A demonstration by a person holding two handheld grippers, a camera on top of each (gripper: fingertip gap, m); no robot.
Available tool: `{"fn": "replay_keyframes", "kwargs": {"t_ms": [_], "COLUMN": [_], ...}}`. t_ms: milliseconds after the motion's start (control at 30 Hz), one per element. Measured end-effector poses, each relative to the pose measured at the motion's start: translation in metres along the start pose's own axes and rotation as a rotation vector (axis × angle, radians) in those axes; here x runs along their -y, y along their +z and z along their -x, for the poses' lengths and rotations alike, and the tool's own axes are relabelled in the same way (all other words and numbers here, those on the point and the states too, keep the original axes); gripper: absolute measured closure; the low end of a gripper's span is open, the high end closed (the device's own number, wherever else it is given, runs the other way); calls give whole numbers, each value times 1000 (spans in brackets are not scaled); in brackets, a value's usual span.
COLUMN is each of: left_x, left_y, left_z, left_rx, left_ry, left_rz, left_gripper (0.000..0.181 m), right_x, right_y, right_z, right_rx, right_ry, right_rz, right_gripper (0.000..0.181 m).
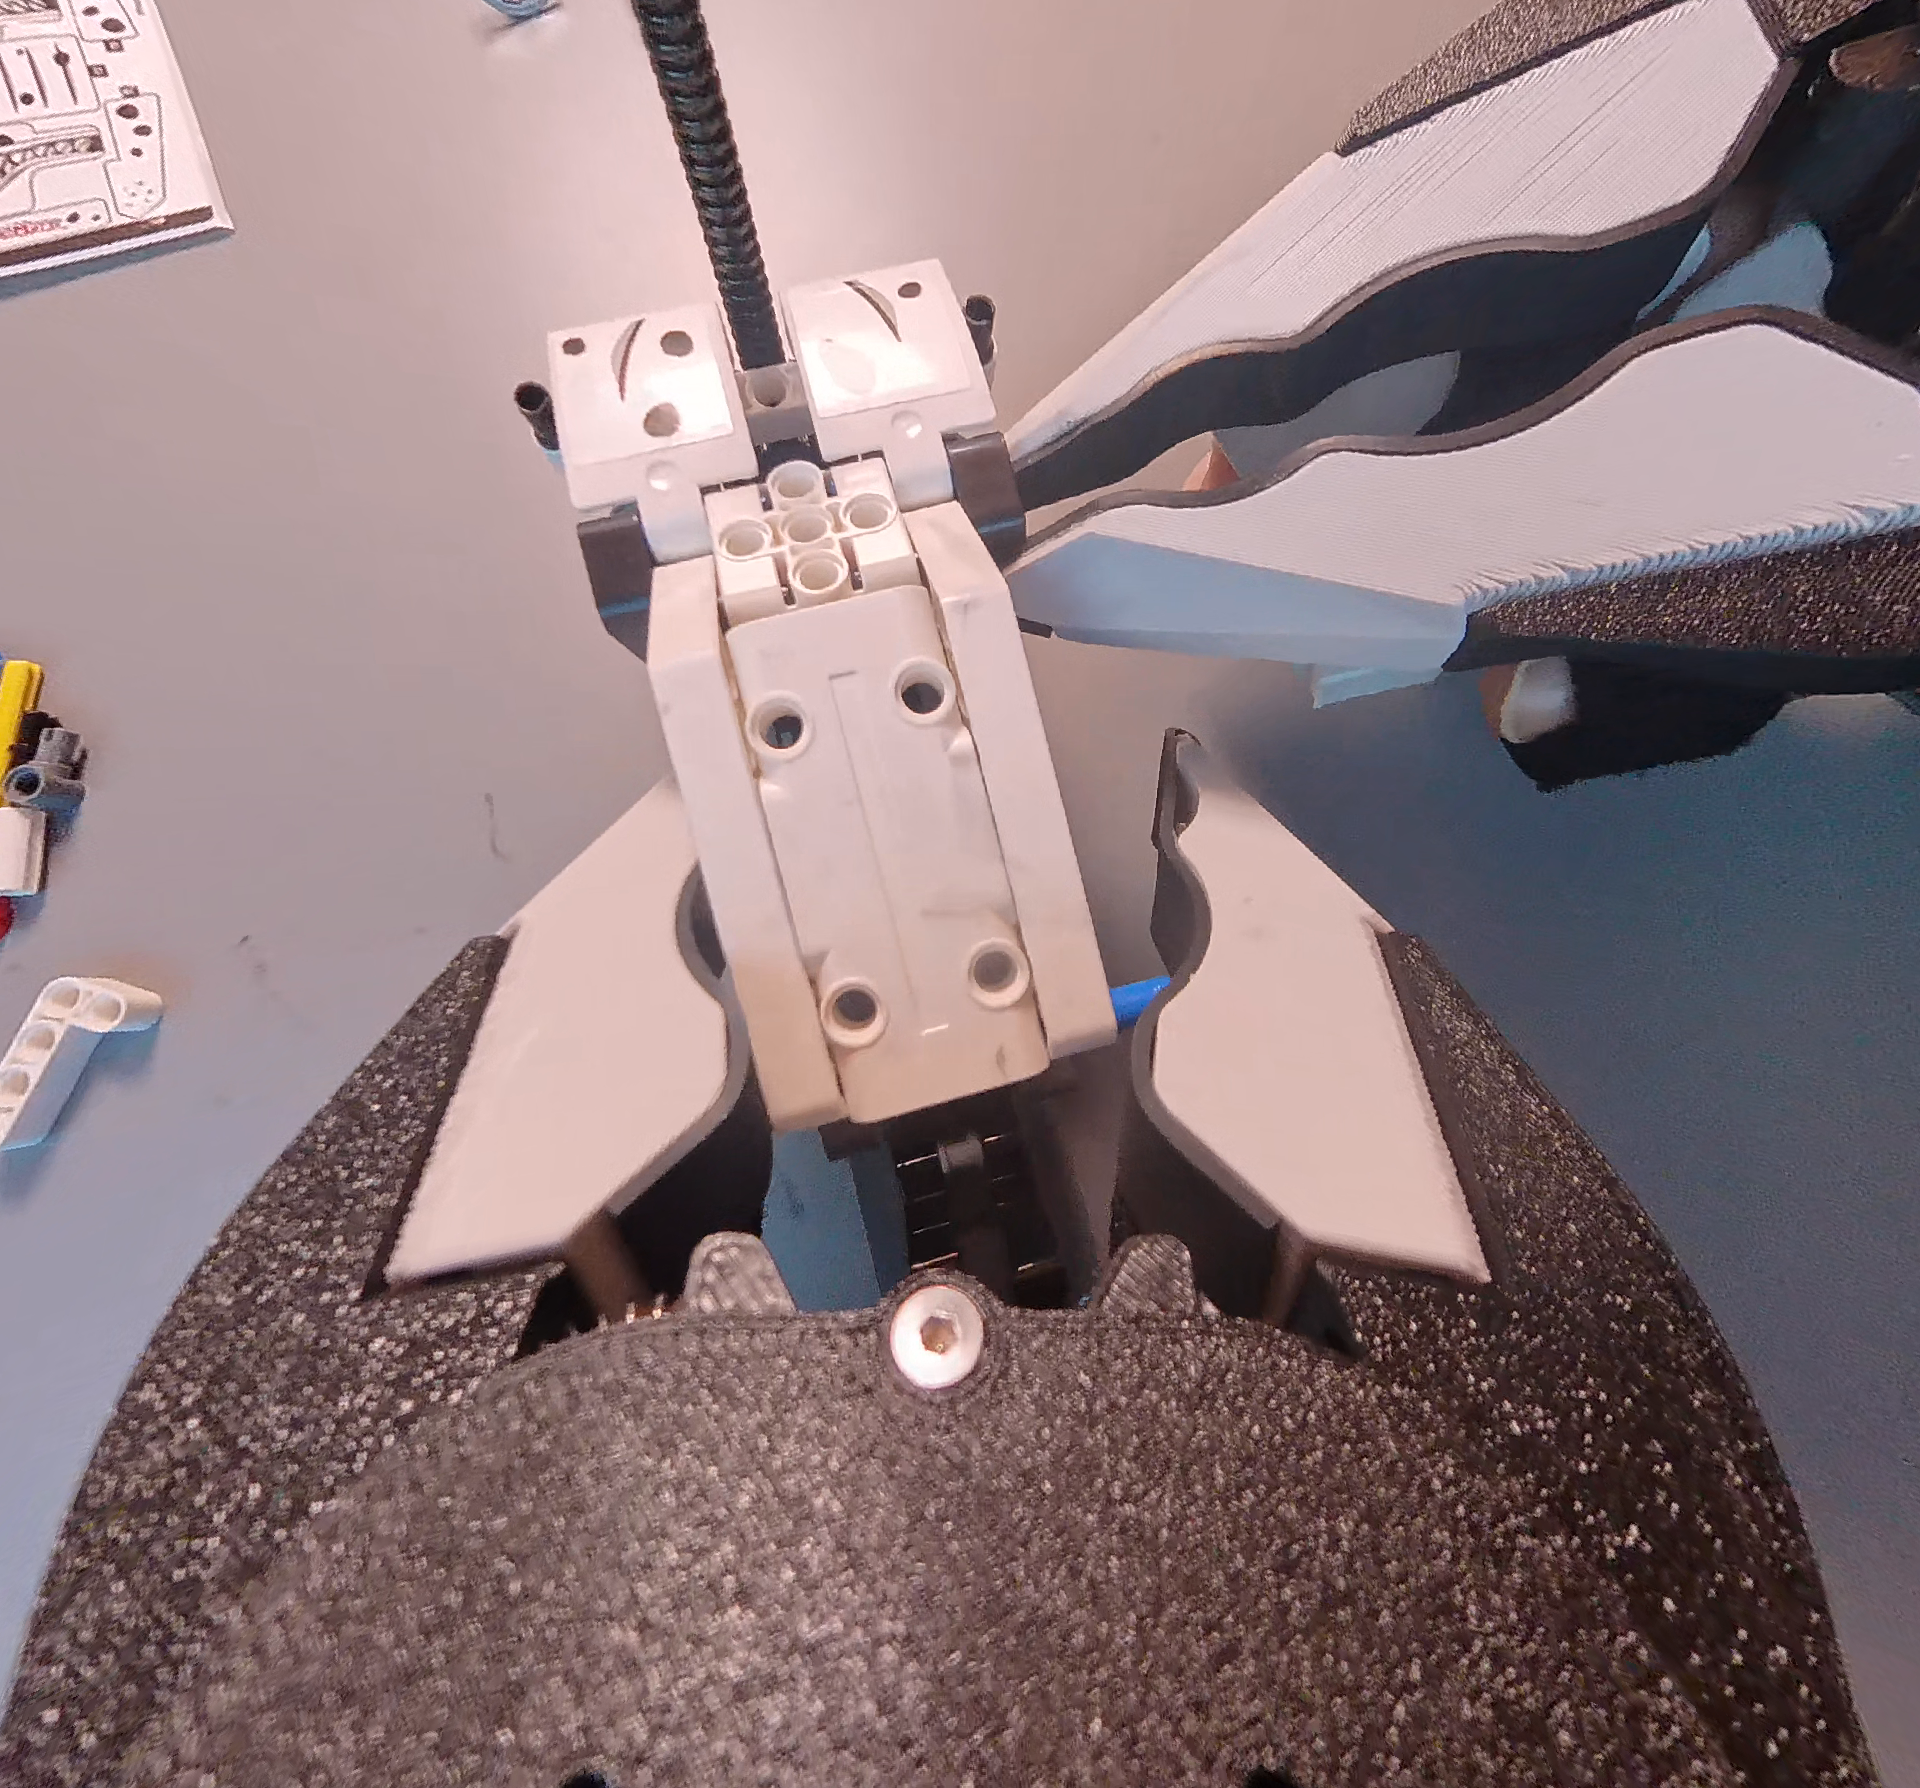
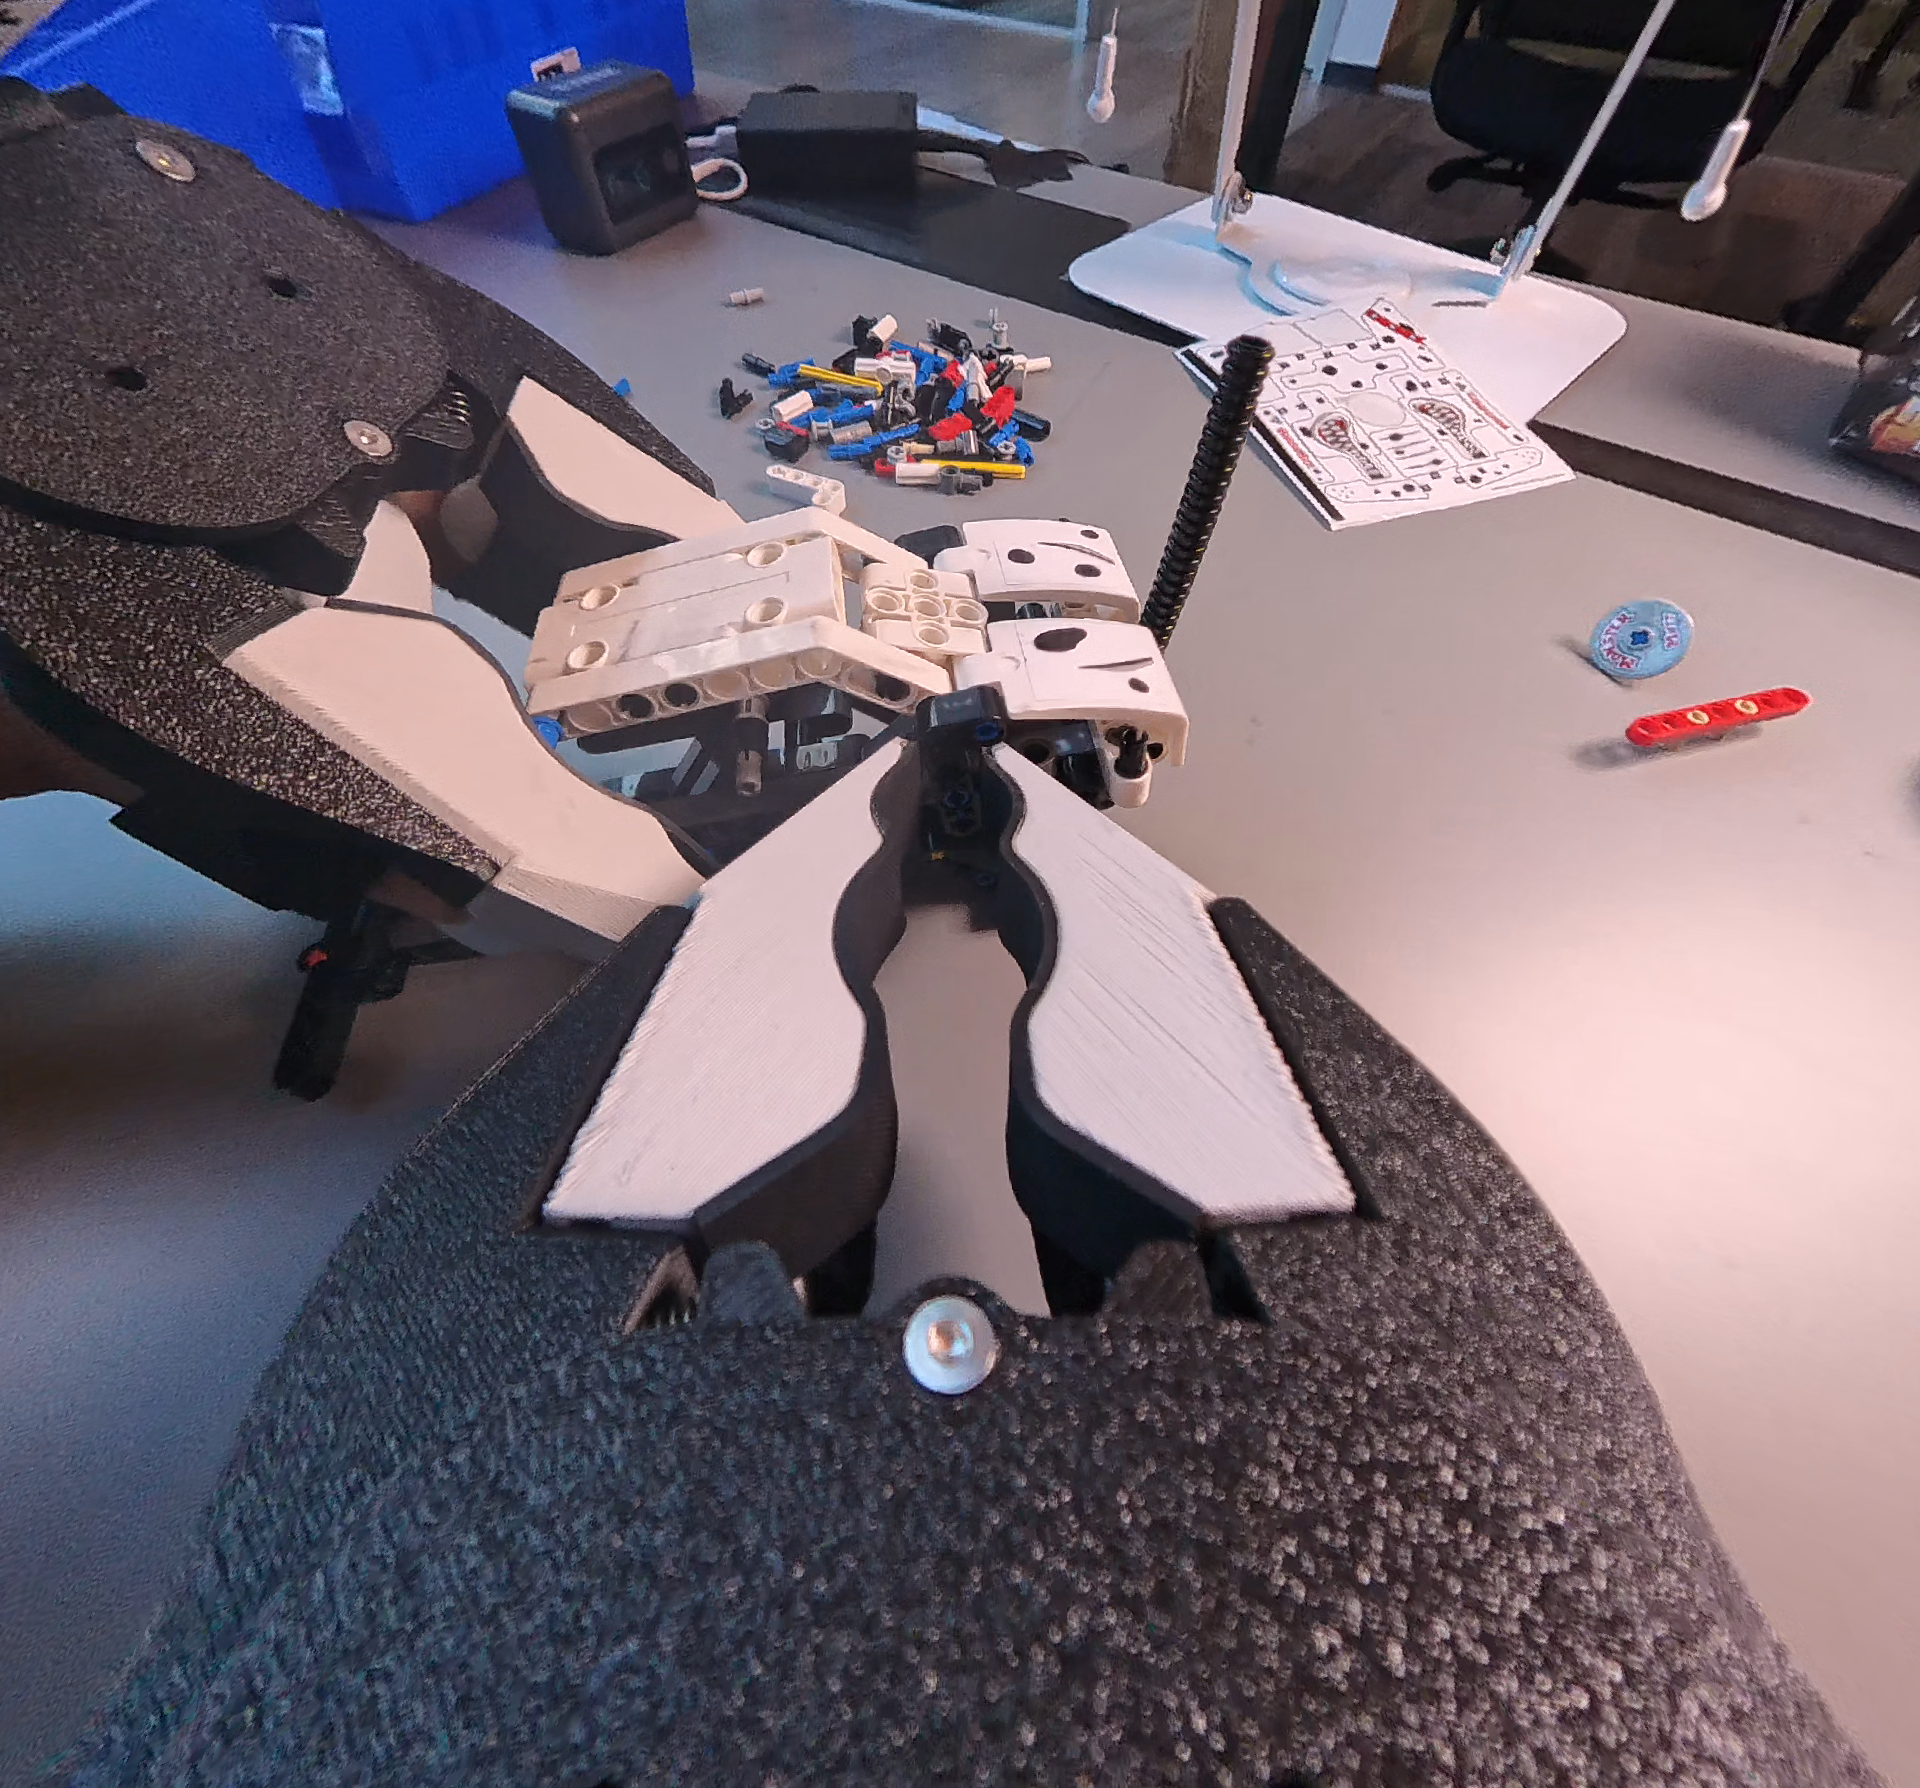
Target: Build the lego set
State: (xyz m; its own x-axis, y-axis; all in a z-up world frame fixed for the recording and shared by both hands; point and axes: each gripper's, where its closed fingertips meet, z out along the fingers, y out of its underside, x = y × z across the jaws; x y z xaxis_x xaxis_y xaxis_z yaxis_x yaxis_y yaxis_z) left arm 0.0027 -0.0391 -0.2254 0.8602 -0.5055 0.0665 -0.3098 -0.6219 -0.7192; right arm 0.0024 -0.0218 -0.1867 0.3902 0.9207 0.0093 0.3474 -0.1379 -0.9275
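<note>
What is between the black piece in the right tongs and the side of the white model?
Nothing visible. The right tongs hold the black piece right against the white model, beside its dark side block; the left tongs grip the other end.

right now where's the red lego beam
In the right wrist view the red beam lies flat on the grey table, right of the white model, just below the round blue disc.

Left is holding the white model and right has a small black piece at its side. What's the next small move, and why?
Probably ease the right gripper forward to seat the black piece against the white model. The piece is pinched at the fingertips, right at the model's dark side edge, and the left gripper braces the body. Whether the pin holes line up cannot be told.
</note>
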Motion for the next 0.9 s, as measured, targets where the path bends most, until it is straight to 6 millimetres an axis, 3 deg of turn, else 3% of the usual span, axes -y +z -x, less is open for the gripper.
{"fn": "replay_keyframes", "kwargs": {"t_ms": [233,900], "left_x": [0,-7], "left_y": [-4,11], "left_z": [7,-15], "left_rx": [11,-26], "left_ry": [26,129], "left_rz": [-1,51], "left_gripper": [103,103], "right_x": [0,-14], "right_y": [-1,-36], "right_z": [2,-1], "right_rx": [2,-190], "right_ry": [-124,-126], "right_rz": [-5,-1], "right_gripper": [176,176]}}
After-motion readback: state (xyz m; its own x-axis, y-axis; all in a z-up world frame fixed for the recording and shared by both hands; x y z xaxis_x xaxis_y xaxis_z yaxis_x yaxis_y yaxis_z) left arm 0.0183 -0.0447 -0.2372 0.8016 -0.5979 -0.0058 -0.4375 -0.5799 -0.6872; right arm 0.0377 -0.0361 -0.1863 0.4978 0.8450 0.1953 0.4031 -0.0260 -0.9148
